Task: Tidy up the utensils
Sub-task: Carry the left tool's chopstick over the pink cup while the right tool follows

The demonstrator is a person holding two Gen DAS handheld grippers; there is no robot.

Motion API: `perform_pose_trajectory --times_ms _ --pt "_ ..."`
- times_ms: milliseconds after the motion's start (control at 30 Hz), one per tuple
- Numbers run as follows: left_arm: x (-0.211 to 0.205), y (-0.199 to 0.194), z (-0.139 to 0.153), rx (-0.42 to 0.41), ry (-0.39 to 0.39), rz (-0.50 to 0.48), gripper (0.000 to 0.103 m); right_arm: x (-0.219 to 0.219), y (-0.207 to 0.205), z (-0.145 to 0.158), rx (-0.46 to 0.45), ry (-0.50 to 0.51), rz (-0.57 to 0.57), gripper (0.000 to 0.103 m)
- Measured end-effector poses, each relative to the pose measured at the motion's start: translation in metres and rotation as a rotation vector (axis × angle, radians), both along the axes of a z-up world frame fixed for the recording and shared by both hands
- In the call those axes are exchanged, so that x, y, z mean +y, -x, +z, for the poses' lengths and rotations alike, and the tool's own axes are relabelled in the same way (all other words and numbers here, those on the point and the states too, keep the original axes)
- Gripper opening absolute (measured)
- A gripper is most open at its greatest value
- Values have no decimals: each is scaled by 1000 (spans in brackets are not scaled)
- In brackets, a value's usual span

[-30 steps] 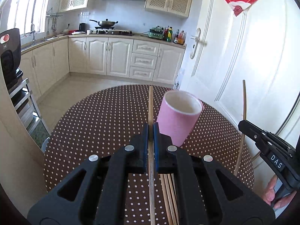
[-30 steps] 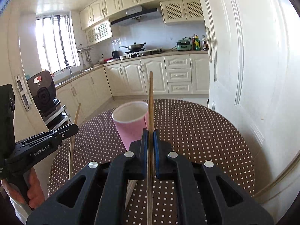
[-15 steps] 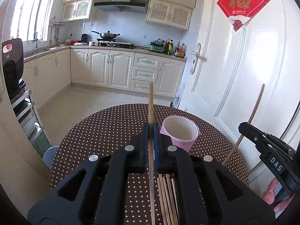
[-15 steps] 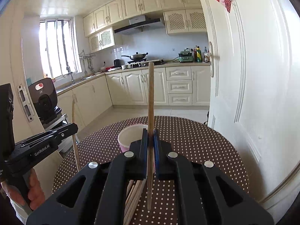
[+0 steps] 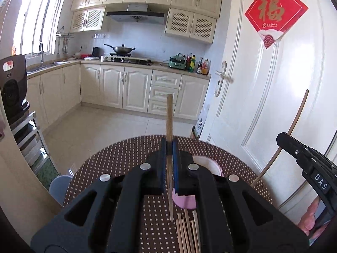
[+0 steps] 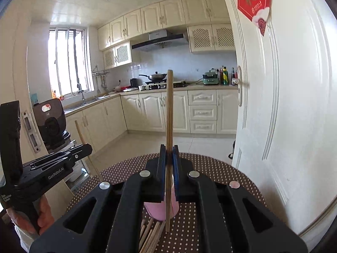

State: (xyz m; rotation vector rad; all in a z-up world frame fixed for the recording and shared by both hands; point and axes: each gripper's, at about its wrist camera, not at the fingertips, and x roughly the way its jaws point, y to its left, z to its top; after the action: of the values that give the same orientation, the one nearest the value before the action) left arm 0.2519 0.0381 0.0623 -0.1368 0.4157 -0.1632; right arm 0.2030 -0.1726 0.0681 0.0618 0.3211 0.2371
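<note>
left tool point(image 5: 169, 147) clamped shut on one chopstick point(image 5: 169, 126), held upright over the dotted desk point(image 5: 118, 158). right tool point(image 6: 169, 154) same, pinching its own chopstick point(image 6: 169, 116). pink cup point(image 5: 185, 202) below, spare chopsticks point(image 5: 187, 229) lying beside it.

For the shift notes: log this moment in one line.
left gripper: shut on chopstick | right gripper: shut on chopstick | pink cup: on table | loose chopsticks: beside cup

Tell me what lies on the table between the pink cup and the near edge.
A bundle of loose chopsticks lies on the dotted tablecloth, just nearer than the pink cup; both wrist views show it.
</note>
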Motion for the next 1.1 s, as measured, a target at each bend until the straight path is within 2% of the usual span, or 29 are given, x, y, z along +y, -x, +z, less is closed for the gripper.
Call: perform_pose_trajectory --times_ms 667,1100 --pt "0 -4 62 -112 0 4 6 8 -16 54 -97 -20 6 5" --pt "-17 -19 95 -143 -7 6 6 9 -43 67 -95 -12 21 5"
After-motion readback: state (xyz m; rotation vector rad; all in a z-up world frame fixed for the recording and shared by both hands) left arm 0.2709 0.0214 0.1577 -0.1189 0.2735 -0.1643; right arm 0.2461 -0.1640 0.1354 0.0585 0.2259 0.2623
